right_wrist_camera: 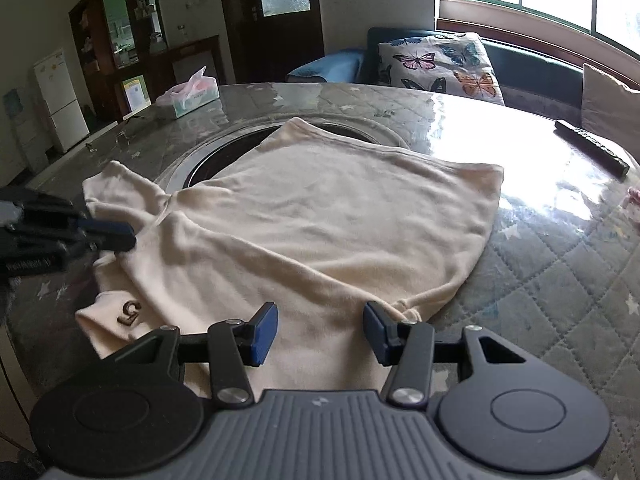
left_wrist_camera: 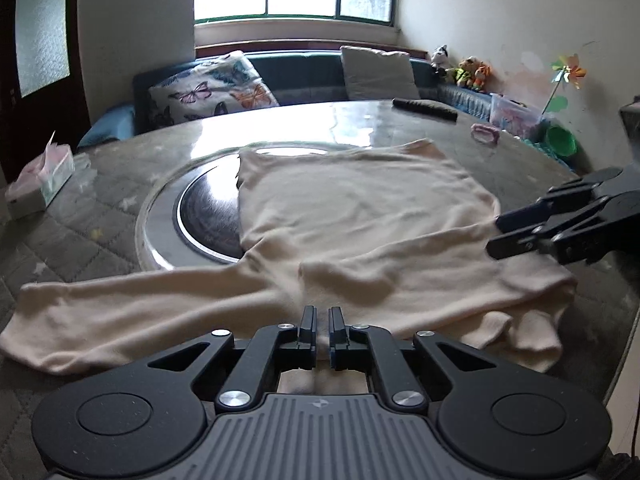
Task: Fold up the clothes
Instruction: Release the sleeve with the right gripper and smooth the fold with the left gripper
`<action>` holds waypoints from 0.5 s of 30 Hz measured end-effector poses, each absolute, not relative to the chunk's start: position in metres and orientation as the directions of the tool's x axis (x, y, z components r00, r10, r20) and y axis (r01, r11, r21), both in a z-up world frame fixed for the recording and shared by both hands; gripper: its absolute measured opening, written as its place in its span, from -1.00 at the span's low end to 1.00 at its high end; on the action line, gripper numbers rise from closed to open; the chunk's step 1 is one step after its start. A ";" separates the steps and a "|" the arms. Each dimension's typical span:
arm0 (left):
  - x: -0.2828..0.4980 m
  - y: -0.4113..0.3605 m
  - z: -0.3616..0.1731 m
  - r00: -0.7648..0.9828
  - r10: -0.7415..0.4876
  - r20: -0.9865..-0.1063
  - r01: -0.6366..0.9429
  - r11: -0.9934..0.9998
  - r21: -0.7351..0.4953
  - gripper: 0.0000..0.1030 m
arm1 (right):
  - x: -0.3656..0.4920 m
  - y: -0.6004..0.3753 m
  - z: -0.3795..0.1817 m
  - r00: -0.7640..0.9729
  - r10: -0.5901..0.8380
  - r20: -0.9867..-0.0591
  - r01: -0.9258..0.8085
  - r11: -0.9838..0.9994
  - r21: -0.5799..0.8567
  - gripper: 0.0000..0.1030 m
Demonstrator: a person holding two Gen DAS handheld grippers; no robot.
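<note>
One large round table (left_wrist_camera: 120, 216) under a clear glossy cover over grey quilted cloth fills both views, with a dark round inset at its middle. Across it lies the cream long-sleeved knit top (left_wrist_camera: 360, 216), its body spread from the centre of the left wrist frame toward the upper middle, partly over the inset, with the long axis of the body running away from both cameras.

The relation that matters: one sleeve stretches flat toward the lower left of the left wrist frame, crosswise to the body, while the near edge sits bunched at the bottom centre.

The left gripper (left_wrist_camera: 322, 334) hangs right at that near edge, its jaws drawn almost together with only a narrow slit; whether cloth is pinched there I cannot tell. The right gripper (right_wrist_camera: 320, 332) stands with its jaws wide apart over the lower edge of the top in its own view, holding nothing.

My reading is that the left gripper is nearer the outstretched sleeve, so folding it inward falls to that side.
</note>
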State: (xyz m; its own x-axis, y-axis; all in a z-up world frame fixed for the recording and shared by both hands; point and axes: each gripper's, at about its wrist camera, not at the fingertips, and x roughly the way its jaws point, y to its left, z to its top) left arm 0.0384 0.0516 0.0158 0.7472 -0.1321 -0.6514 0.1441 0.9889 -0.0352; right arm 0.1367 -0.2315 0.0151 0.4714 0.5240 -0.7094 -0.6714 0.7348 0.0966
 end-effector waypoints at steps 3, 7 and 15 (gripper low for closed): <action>0.033 0.059 0.018 0.754 -0.134 -0.643 0.135 0.990 -0.049 -0.79 | 0.134 -0.226 0.021 0.475 0.529 -0.703 -0.687 0.723 0.080 -0.06; 0.027 0.071 0.023 0.767 -0.105 -0.633 0.097 0.994 -0.046 -0.69 | 0.131 -0.209 0.026 0.459 0.548 -0.699 -0.720 0.690 0.068 -0.06; 0.013 0.123 0.024 0.764 0.041 -0.644 -0.096 0.994 -0.051 -0.44 | 0.126 -0.155 0.026 0.423 0.582 -0.695 -0.789 0.613 0.034 -0.08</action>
State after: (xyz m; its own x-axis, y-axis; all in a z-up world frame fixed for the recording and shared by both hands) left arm 0.0131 0.1229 0.0237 0.7643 0.0408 -0.6435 -0.0960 0.9941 -0.0510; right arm 0.1262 -0.1551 0.0263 0.4225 0.5822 -0.6946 -0.7894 0.6130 0.0336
